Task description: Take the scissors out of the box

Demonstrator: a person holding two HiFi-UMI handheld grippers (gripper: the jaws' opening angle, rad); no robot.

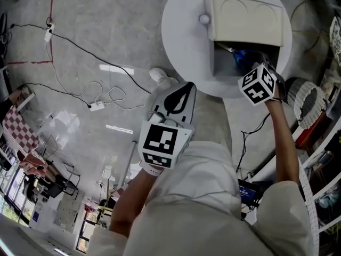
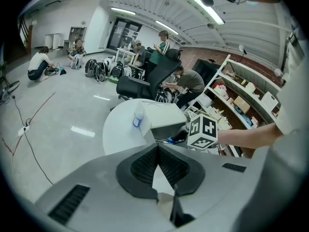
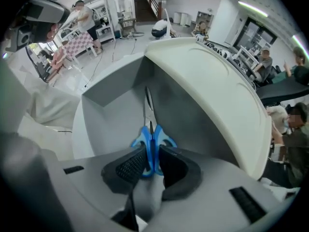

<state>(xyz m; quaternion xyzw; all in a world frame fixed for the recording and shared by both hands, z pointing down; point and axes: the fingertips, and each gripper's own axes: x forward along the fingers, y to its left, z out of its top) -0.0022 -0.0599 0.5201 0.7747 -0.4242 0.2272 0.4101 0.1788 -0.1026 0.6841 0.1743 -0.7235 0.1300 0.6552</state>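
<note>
The box (image 1: 245, 20) sits on the round table (image 1: 181, 41), scissors (image 3: 153, 138) inside it; my right gripper (image 3: 150, 153) is in the box's opening, my left gripper (image 2: 157, 151) well before it.

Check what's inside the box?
Blue-handled scissors, blades pointing deeper in, handles clamped by the right tool. The rest of the box looks bare, though its floor beneath the tool is covered.

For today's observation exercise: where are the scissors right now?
In the right gripper view, the scissors reach into the open box on the round table, their blue handles clamped in the right gripper.
</note>
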